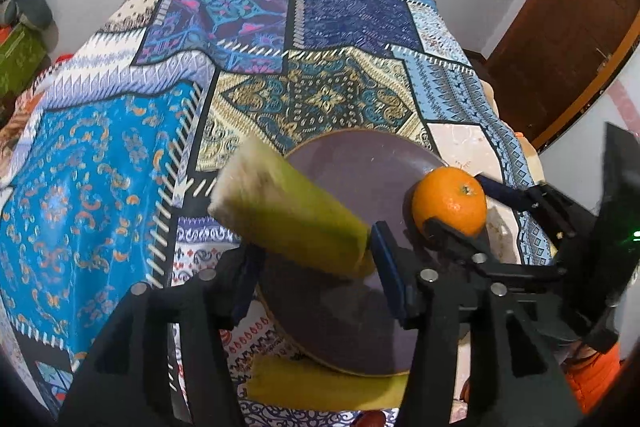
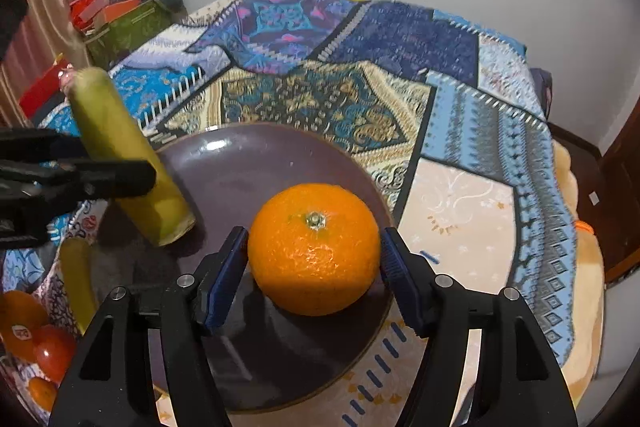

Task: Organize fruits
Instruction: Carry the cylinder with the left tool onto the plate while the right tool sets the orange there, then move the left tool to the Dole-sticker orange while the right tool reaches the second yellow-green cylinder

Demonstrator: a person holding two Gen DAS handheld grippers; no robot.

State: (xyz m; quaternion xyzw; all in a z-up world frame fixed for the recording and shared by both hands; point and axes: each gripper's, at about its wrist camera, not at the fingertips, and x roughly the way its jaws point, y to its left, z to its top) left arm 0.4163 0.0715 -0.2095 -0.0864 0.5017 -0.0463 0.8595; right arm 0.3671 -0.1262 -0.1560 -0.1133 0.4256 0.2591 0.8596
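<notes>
A dark purple plate [image 1: 360, 167] [image 2: 240, 167] lies on the patchwork cloth. An orange [image 2: 314, 251] [image 1: 450, 201] rests on it, stem up. My right gripper [image 2: 315, 233] [image 1: 456, 203] straddles the orange, its blue pads just off the peel on both sides. A long yellow-green fruit [image 1: 288, 211] [image 2: 120, 147] leans over the plate's left edge, cut end on the plate, blurred in the left wrist view. My left gripper [image 1: 312, 251] [image 2: 80, 183] stands open around the fruit's lower part.
A second yellow-green fruit [image 1: 320, 383] [image 2: 78, 279] lies beside the plate's near-left rim. More oranges [image 2: 20, 315] and a red fruit [image 2: 54, 351] sit at the lower left. A green box [image 2: 120, 23] stands past the table's far left; a wooden door [image 1: 560, 27] is at right.
</notes>
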